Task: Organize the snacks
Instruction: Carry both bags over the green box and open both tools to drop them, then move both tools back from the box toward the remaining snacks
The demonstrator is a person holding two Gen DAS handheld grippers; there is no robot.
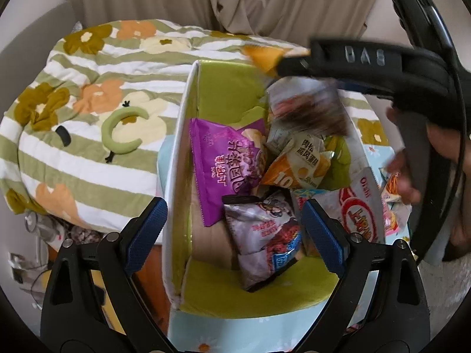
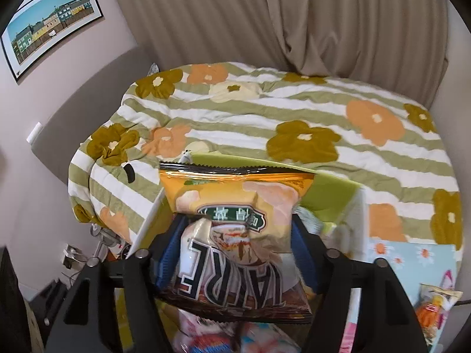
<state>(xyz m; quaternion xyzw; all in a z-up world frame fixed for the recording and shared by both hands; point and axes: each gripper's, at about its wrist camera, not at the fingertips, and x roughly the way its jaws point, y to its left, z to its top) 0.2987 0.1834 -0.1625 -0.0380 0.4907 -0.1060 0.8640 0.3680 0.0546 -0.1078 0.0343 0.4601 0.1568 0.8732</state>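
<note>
left wrist: close above box | right wrist: nearer | shared: box, bedspread

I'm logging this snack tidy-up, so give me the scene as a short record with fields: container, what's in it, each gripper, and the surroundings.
container: green-lined box on a bed
contents: purple snack bag, grey-red packet, orange packet, others
left gripper: open, empty, over the box
right gripper: shut on orange snack bag, above the box
outside box: small packet on the blue floral cloth
surroundings: floral striped quilt, beige curtain
</note>
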